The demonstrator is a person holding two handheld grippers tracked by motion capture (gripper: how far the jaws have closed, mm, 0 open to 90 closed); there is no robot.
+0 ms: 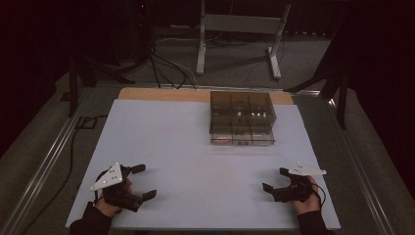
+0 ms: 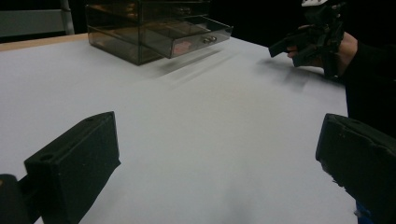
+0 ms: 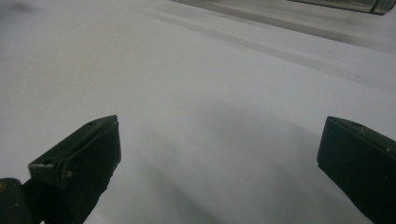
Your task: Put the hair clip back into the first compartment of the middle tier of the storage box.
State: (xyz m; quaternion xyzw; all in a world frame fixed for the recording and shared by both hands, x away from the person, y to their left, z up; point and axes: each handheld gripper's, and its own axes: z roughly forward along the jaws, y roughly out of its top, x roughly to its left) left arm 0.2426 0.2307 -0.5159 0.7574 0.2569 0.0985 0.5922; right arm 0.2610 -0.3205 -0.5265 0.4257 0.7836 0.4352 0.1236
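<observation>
White table [image 1: 195,161], smoked drawer box [image 1: 242,119] at far centre. Left gripper [image 1: 142,182], right gripper [image 1: 274,180]: wide open, empty, near edge. Probably start; next, reach for the part-open bottom drawer [image 1: 242,139].

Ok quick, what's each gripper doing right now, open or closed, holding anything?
Left gripper: open, jaws wide apart, holding nothing, low over the white table.
Right gripper: open, jaws wide apart, holding nothing, well short of the drawer box.

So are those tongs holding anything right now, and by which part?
Nothing is held. The left tongs and the right tongs both stand open over the bare white table, well short of the drawer box.
</observation>
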